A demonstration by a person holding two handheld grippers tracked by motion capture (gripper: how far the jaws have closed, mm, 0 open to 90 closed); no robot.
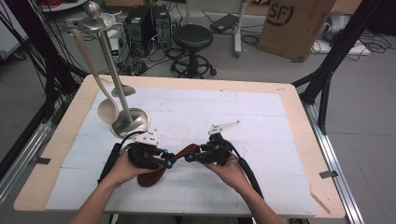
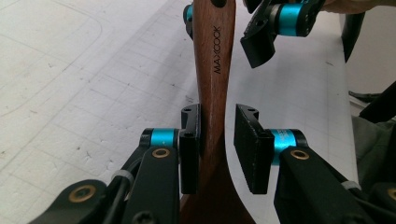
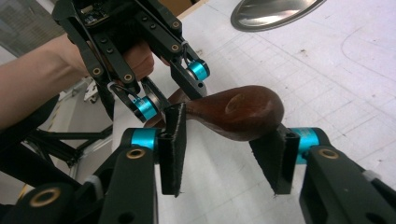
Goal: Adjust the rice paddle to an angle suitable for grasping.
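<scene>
A dark brown wooden spoon (image 1: 152, 177) marked MAXCOOK lies between both grippers near the table's front. In the left gripper view its handle (image 2: 215, 56) runs up between my left gripper's (image 2: 217, 135) jaws. One pad (image 2: 189, 149) rests against the wood and the other pad (image 2: 250, 149) stands a little off it. The right gripper view has my right gripper (image 3: 226, 126) shut on the handle's rounded end (image 3: 233, 109), both pads against the wood. In the high view the left gripper (image 1: 170, 161) and right gripper (image 1: 189, 156) face each other tip to tip.
A metal utensil stand (image 1: 133, 122) rises at the table's left, with a pale ladle (image 1: 100, 88) hanging from it. A white gridded mat (image 1: 261, 121) covers the wooden table. A black stool (image 1: 193, 39) and a cardboard box (image 1: 294, 23) stand on the floor beyond.
</scene>
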